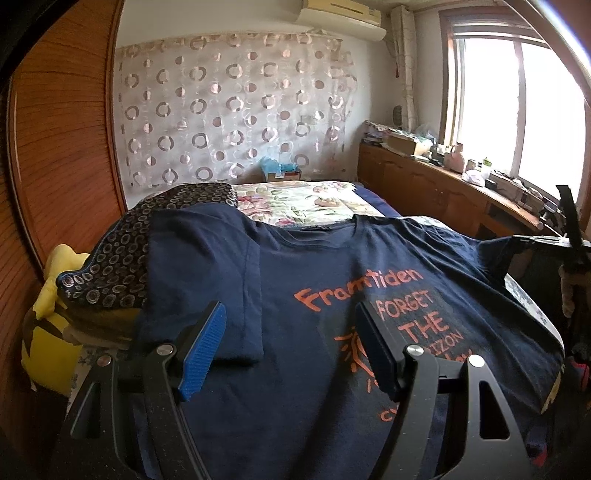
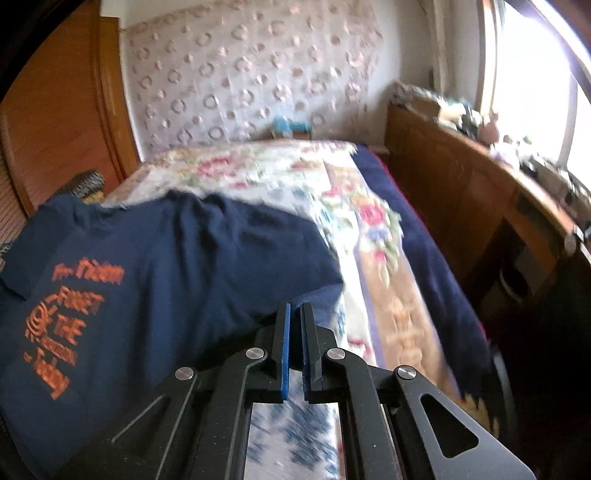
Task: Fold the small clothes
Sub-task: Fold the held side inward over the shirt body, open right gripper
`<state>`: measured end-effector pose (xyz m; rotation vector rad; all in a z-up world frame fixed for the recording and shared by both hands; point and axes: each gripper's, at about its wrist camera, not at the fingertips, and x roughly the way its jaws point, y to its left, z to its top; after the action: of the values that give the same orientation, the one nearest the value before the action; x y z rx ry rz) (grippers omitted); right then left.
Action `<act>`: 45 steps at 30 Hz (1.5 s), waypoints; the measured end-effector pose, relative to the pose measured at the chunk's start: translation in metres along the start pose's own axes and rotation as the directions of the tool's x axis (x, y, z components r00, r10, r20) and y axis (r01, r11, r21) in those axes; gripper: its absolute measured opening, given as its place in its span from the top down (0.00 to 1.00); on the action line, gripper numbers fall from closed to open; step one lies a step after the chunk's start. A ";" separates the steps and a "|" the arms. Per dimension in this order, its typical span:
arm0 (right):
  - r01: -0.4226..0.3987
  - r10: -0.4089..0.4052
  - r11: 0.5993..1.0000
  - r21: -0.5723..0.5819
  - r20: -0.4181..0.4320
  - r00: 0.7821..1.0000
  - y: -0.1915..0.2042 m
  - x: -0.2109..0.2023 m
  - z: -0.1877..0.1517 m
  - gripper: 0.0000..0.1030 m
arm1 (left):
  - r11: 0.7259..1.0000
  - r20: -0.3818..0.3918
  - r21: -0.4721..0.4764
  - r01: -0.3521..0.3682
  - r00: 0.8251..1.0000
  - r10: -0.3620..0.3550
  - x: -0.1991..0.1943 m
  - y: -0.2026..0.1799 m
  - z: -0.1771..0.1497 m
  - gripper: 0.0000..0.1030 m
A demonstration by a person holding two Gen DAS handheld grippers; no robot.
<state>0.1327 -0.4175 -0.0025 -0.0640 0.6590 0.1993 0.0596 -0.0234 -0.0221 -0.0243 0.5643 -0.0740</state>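
Folding the navy T-shirt (image 1: 295, 280) sideways, the right gripper (image 2: 294, 314) pinches its sleeve edge (left gripper (image 1: 291, 332) hovers wide, empty), so next carry that sleeve inward.

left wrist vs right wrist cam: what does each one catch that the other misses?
Left wrist only: the open left gripper over the T-shirt's chest, the left sleeve already folded inward, the air conditioner, a yellow item beside the bed.

Right wrist only: the right gripper, jaws shut, at the T-shirt's right sleeve; whether cloth is pinched is unclear. Also the quilt's long edge beside the navy blanket.

Both: navy T-shirt with orange print, floral quilt, circle-patterned curtain, wooden cabinet, window.
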 end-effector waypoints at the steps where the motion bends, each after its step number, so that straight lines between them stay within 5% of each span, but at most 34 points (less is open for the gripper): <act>1: -0.015 0.015 1.000 -0.013 0.014 1.000 0.009 -0.005 0.002 0.96 | 1.000 0.003 -0.005 -0.004 1.000 0.004 0.000 0.001 0.001 0.29; 5: -0.083 0.086 0.994 -0.075 0.044 0.995 0.044 -0.010 0.004 0.96 | 1.000 0.020 -0.014 -0.016 1.000 0.016 -0.003 0.005 0.007 0.29; 11: -0.156 0.153 0.977 -0.144 -0.034 0.988 0.086 0.016 -0.022 0.96 | 0.999 0.042 -0.018 -0.039 0.998 0.039 -0.005 0.011 0.017 0.29; 21: -0.191 0.179 0.974 -0.122 -0.099 0.979 0.085 0.041 -0.040 0.95 | 0.998 0.068 -0.030 -0.063 0.996 0.065 -0.007 0.021 0.035 0.29; 28: -0.175 0.166 0.979 -0.106 -0.092 0.982 0.083 0.022 -0.018 0.95 | 0.999 0.051 -0.027 -0.025 0.998 0.026 -0.002 0.020 0.037 0.29; 30: -0.171 0.166 0.980 -0.100 -0.059 0.984 0.079 0.011 -0.013 0.90 | 1.000 0.033 -0.013 0.008 0.999 -0.008 0.005 0.014 0.039 0.29; 34: -0.150 0.152 0.986 -0.075 0.023 0.988 0.063 -0.015 -0.005 0.52 | 0.997 -0.009 0.037 0.072 0.997 -0.071 0.022 -0.006 0.042 0.29; 38: -0.108 0.109 0.994 -0.025 0.056 0.992 0.037 -0.023 -0.002 0.50 | 0.987 -0.052 0.089 0.136 0.990 -0.131 0.040 -0.029 0.045 0.29; 45: -0.079 0.080 0.997 0.014 -0.057 0.995 0.015 0.026 -0.007 0.50 | 0.962 -0.125 0.181 0.202 0.975 -0.181 0.070 -0.071 0.052 0.29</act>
<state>0.1452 -0.3990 -0.0238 -0.0318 0.7211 0.2711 0.1419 -0.0991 -0.0123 0.1151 0.6596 -0.3207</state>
